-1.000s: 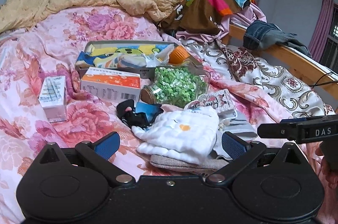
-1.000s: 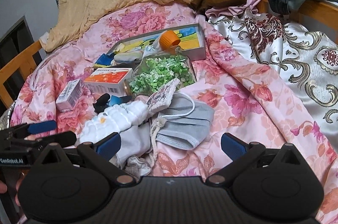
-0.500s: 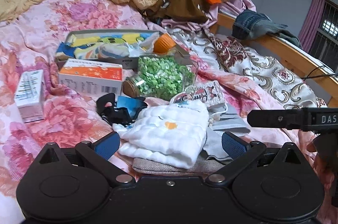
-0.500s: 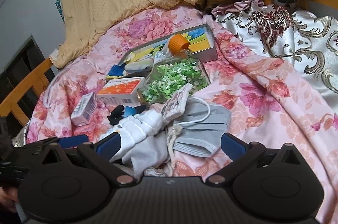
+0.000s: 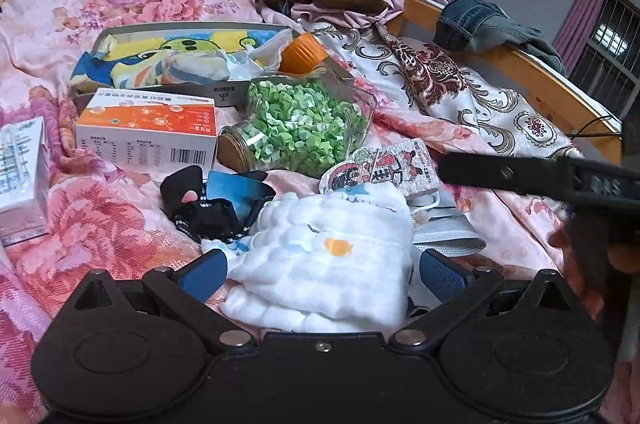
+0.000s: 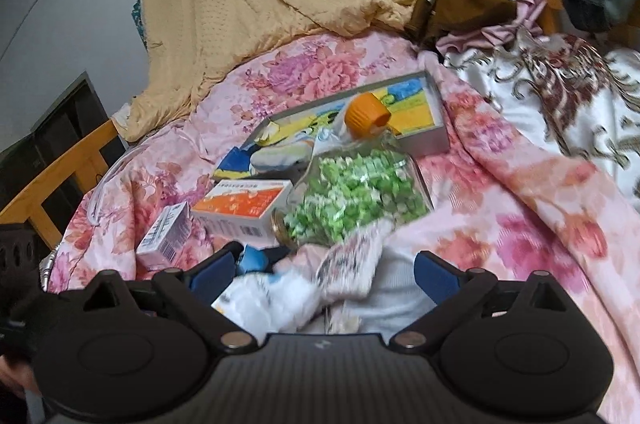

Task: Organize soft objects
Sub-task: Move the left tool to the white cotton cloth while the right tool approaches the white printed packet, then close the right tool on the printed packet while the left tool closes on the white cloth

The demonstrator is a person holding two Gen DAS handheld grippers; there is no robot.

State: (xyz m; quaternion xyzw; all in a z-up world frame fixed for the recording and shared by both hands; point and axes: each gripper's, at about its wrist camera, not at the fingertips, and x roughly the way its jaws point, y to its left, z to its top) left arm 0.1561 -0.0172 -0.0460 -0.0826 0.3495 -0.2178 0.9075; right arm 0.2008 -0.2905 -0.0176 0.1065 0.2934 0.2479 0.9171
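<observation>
Both claws have pushed in closer to the heap on the bed since a second ago, so the white muslin cloth point(image 5: 328, 260) now fills the space between the left claw's point(image 5: 322, 270) fingers instead of lying ahead of them. That left claw stands wide, blue pads clear on either side of the cloth, nothing pinched yet.

Right claw point(image 6: 322, 274) is wide too but just starting to close, with the patterned pouch point(image 6: 352, 264) and what looks like the grey face mask point(image 6: 400, 288) between its fingers. The view is blurry there, so contact can't be called.

The soft stuff sits in one tangled pile near the front of the floral bedspread point(image 5: 100, 224), with the black-and-blue strap thing point(image 5: 216, 199) touching the cloth's left edge.

What could go wrong: everything overlaps, so either claw may drag a neighbour along, like a mask ear loop. The glass jar of green bits point(image 5: 300, 127) lies on its side just behind the pouch and could roll if nudged. Both claws are working the same pile and could tug against each other.
</observation>
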